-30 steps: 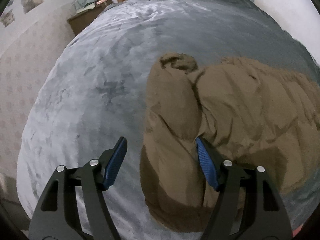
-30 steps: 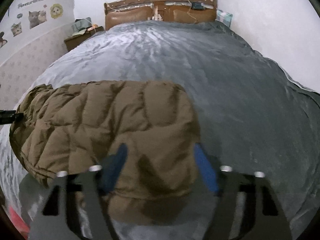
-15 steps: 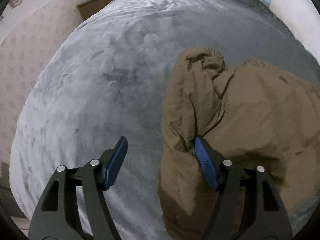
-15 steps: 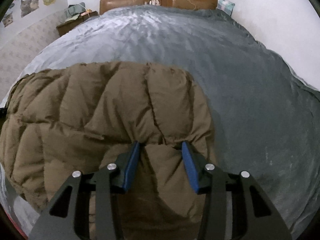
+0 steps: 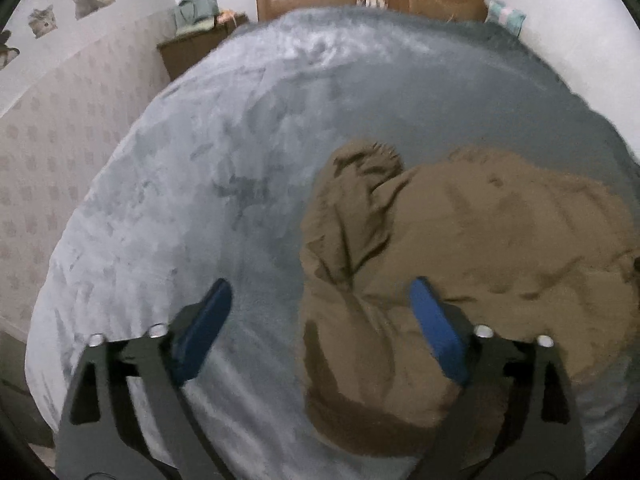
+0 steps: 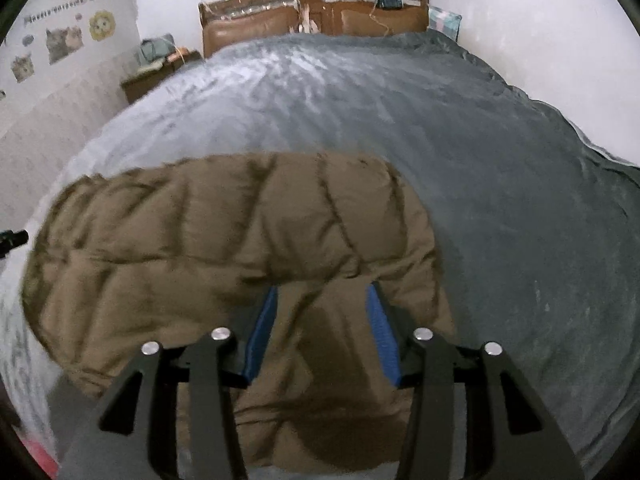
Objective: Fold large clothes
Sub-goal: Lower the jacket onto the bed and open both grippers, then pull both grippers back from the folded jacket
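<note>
A brown quilted puffer jacket (image 5: 480, 248) lies on the grey bed blanket, bunched along its left side. My left gripper (image 5: 320, 300) is open, its blue pads (image 5: 436, 328) straddling the jacket's left edge near the front. In the right wrist view the jacket (image 6: 224, 232) fills the lower left. My right gripper (image 6: 322, 300) is shut on a fold of the jacket's near edge and holds it raised, the padded body curling over the pads (image 6: 380, 328).
The grey blanket (image 6: 440, 140) covers a large bed with a brown wooden headboard (image 6: 312, 8). A nightstand (image 6: 156, 72) with clutter stands at the far left by a wall with cat stickers. A white wall runs along the right.
My right gripper closed on the jacket's near edge and lifted it. My left gripper stayed open and drifted along the jacket's left edge, tilting down then back up.
</note>
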